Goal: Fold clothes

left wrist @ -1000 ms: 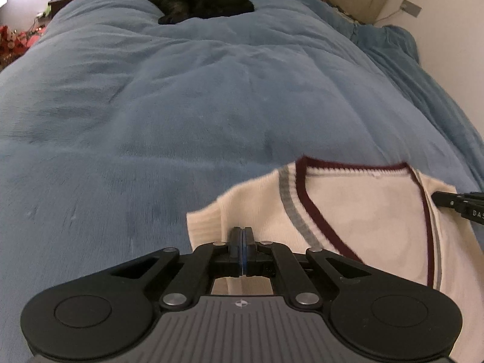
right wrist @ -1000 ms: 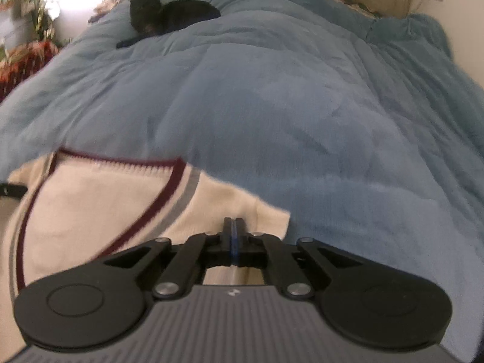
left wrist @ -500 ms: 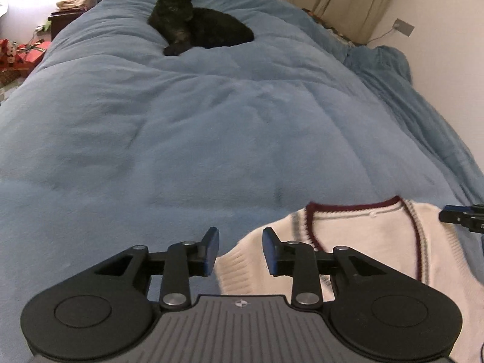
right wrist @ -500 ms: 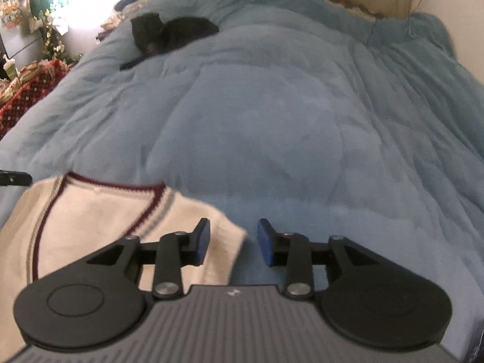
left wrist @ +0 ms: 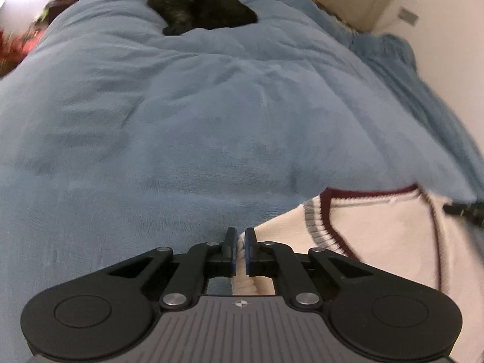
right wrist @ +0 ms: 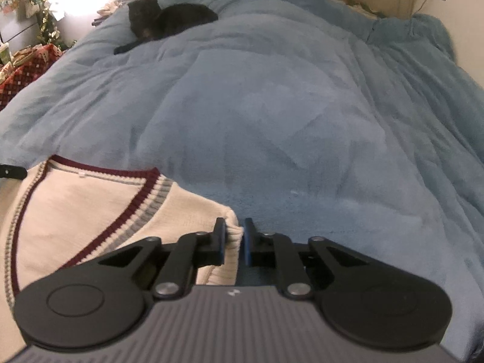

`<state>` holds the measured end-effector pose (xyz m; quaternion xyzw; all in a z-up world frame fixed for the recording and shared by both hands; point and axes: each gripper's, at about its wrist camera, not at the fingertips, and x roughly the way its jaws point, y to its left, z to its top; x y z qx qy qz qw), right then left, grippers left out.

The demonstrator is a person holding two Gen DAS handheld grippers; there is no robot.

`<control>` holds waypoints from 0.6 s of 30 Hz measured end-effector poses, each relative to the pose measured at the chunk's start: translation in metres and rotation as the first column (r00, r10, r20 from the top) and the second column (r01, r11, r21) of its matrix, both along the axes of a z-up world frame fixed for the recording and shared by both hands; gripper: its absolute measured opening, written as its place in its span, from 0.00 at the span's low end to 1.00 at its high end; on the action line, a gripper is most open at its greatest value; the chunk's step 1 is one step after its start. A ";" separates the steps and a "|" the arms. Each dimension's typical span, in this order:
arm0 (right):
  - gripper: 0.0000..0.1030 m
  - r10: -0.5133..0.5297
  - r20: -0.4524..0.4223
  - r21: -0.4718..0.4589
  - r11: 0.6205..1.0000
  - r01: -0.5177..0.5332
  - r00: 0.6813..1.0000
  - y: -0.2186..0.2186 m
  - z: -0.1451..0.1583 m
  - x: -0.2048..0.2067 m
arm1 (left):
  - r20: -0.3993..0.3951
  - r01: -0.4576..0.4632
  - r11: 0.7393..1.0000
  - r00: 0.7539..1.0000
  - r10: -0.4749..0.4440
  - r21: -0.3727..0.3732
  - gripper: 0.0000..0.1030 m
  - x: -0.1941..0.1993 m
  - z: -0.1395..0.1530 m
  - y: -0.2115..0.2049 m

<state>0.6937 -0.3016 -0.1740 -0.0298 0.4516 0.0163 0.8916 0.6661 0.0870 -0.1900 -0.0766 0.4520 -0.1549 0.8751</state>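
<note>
Bed covered by a blue plush duvet (left wrist: pixel 211 127) (right wrist: pixel 287 115), quilted into soft mounds, fills both views; its far right edge bunches against a pale wall. Black cat (left wrist: pixel 202 9) (right wrist: pixel 163 19) lies on the duvet at the far end, curled, facing the cameras; face detail too dark to make out. Left of the bed, a red patterned cloth (right wrist: pixel 27 69) and greenery sit in glare, hard to identify. Cream knit V-neck sweater (left wrist: pixel 378 242) (right wrist: pixel 75 211) lies flat on the near part of the duvet, neckline trimmed in maroon with grey stripes, ribbed at the shoulder edges; its lower body is cut off by the frame and hidden behind the gripper housings. Left gripper (left wrist: pixel 239 246) sits at the sweater's left shoulder corner: fingers narrowed, a slim gap with cream knit between the pads; firm contact cannot be confirmed. Right gripper (right wrist: pixel 233 240) at the opposite shoulder corner: fingers narrowed around the ribbed corner, knit bulging between them. Each gripper's tip shows in the other's view as a dark, blurred sliver at the frame edge.
</note>
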 end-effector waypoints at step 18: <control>0.02 -0.068 0.109 0.069 0.996 0.061 0.992 0.004 0.069 -0.064 | -0.058 -0.078 0.987 0.996 0.070 -0.142 0.08 -0.056 0.042 0.015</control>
